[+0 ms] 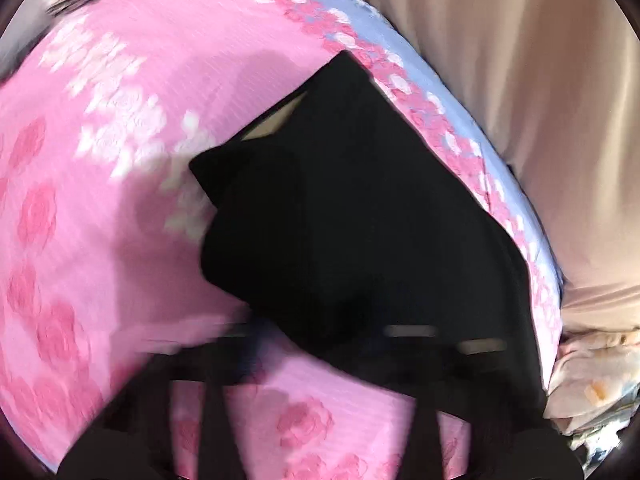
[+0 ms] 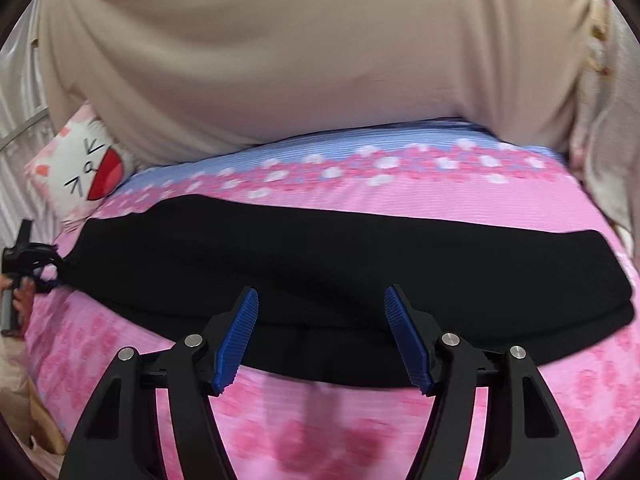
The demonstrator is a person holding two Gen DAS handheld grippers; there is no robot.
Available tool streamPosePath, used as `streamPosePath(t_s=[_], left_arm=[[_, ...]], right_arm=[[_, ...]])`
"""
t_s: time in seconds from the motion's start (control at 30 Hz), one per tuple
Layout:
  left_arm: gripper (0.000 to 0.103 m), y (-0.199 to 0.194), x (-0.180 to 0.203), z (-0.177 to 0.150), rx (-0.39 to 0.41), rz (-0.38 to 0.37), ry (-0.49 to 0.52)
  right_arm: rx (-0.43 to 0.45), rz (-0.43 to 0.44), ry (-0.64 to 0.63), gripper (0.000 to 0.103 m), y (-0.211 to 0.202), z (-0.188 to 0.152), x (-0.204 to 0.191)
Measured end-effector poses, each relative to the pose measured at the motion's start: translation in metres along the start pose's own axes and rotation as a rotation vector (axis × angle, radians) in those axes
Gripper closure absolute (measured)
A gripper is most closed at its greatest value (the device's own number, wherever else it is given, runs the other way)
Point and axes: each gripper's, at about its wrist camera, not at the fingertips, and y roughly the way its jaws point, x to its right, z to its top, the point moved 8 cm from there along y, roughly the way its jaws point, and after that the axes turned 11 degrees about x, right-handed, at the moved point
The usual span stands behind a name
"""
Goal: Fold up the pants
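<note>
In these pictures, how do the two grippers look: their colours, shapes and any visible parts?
The right gripper has black plastic arms with triangular cut-outs, round silver pivot pins, and two blue ribbed finger pads. The left gripper appears at the edge of the right wrist view as a small black frame; in its own view it is blurred and dark.

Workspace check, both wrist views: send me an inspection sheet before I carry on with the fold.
Surface: pink floral bedspread with a blue band along the far edge.
Job's things: black pants lying flat in a long folded strip.
Clutter: cat-face pillow at the far left corner.
Grippers: right gripper open above the pants' near edge, nothing between the fingers; left gripper at the pants' left end, shut, grip unclear.
Cables: nothing seen.
Surroundings: beige curtain behind the bed.
</note>
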Motion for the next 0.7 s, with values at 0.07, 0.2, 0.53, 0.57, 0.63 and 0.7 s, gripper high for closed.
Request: streamPosePath(t_s=[0.07,0.2,0.53,0.57,0.63,0.7], left_arm=[[0.087,-0.012,0.019,0.017,0.032,-0.055,0.048],[0.085,-0.059,0.056,0.050,0.195,-0.081,0.199],[0.075,-0.031,0.004,0.014,0.219,0.286,0.277],[0.072,-0.041,0.011,0.015,0.249,0.289,0.282],[0.062,-0.059,0.024,0.018,0.305,0.294,0.298],[0.057,-0.071,0.033,0.022,0.350,0.298,0.310]], right_arm=[[-0.003,0.006,0.025,0.039,-0.003,0.003,-0.008],[-0.020,0.006,0.076,0.033,-0.007,-0.005,-0.005],[-0.160,0.167,0.358,0.034,0.011,-0.044,0.001],[-0.164,0.182,0.372,0.035,0.014,-0.045,-0.001],[-0.179,0.227,0.423,0.042,0.027,-0.048,-0.004],[-0.188,0.239,0.456,0.050,0.039,-0.051,-0.005]])
